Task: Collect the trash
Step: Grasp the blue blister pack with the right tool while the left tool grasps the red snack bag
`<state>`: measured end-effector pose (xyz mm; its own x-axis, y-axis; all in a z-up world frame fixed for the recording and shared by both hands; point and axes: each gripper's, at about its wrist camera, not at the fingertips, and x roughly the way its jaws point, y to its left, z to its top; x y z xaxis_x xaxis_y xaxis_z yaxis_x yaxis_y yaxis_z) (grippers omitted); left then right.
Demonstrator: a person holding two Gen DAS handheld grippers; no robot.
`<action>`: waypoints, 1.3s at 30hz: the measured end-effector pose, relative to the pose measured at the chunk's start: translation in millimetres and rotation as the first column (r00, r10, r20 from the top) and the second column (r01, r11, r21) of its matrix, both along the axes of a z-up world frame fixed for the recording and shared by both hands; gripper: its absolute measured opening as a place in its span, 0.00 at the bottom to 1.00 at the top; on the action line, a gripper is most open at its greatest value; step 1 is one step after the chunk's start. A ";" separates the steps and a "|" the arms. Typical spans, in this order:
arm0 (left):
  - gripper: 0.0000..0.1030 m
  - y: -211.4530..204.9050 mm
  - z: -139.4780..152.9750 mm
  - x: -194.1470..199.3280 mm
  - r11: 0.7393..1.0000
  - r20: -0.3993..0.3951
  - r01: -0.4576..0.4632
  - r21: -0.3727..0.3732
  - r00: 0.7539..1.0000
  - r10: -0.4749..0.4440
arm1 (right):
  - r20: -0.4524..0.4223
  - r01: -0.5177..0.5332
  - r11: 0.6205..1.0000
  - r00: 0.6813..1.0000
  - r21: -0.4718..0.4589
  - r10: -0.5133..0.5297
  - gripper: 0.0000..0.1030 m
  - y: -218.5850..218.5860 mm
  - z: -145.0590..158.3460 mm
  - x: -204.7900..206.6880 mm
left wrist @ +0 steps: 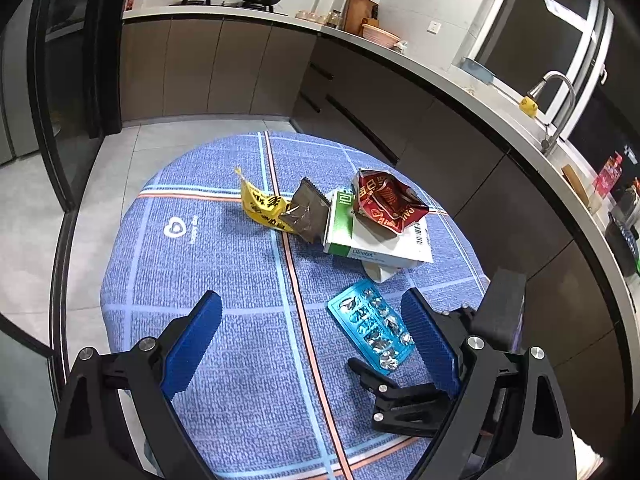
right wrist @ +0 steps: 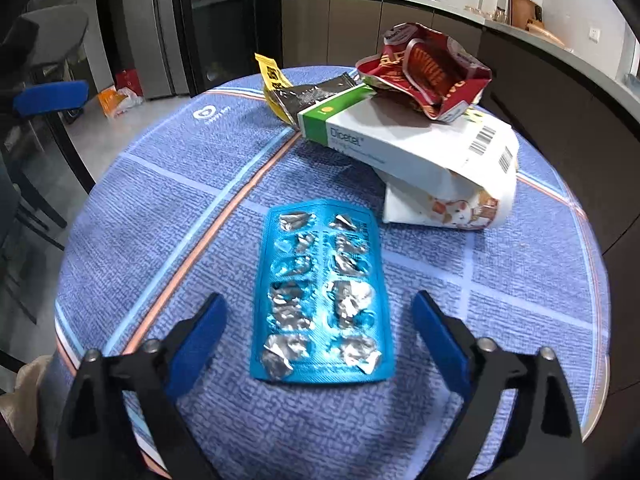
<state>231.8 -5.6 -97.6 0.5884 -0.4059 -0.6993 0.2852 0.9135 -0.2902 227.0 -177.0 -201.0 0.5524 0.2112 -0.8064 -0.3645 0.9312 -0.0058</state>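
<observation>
Trash spread over the round table (right wrist: 168, 208); blister pack (right wrist: 320, 300) flat near the near edge, between the wide-open fingers of the right gripper (right wrist: 320, 320), not yet touched; best lowered straight down, pads to the long sides, then closed gently, thin foil likely to slip or buckle; left gripper (left wrist: 312, 316) also wide open, holding nothing, hovering over bare cloth beside the pack. Counted toward the far edge: one medicine box (right wrist: 400, 140), one red wrapper (right wrist: 428, 76) on top, one dark packet (right wrist: 308, 94), one yellow wrapper (right wrist: 272, 74), one white bag (right wrist: 440, 204) underneath; one blister pack.
</observation>
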 end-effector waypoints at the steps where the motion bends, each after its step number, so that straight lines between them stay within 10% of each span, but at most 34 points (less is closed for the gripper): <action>1: 0.84 -1.8 0.6 2.2 1.000 0.004 0.009 0.003 1.000 -0.009 | 0.001 0.007 1.000 1.000 0.006 -0.007 0.80 -0.5 0.4 0.9; 4: 0.84 -8.2 -0.2 9.1 1.000 0.005 0.029 0.008 1.000 -0.029 | 0.008 0.009 1.000 1.000 0.011 -0.009 0.65 -4.0 3.7 0.8; 13: 0.71 -52.2 3.0 37.3 0.988 0.016 0.151 0.030 0.988 -0.152 | 0.005 0.021 0.999 1.000 0.038 -0.021 0.65 -24.6 13.7 -16.7; 18: 0.46 -89.0 9.1 66.5 0.971 0.037 0.225 0.078 0.973 -0.228 | 0.023 0.069 0.994 0.997 0.082 -0.071 0.65 -43.5 23.8 -30.7; 39: 0.23 -92.0 -31.9 140.1 0.973 -0.222 0.168 -0.157 0.954 -0.201 | 0.032 0.102 0.985 0.994 0.136 -0.107 0.65 -68.0 28.9 -44.9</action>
<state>371.9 -97.6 -129.4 0.3199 -0.5917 -0.7400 0.3542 0.7991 -0.4858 182.2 -245.0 -172.1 0.6074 0.2555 -0.7522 -0.2669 0.9574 0.1097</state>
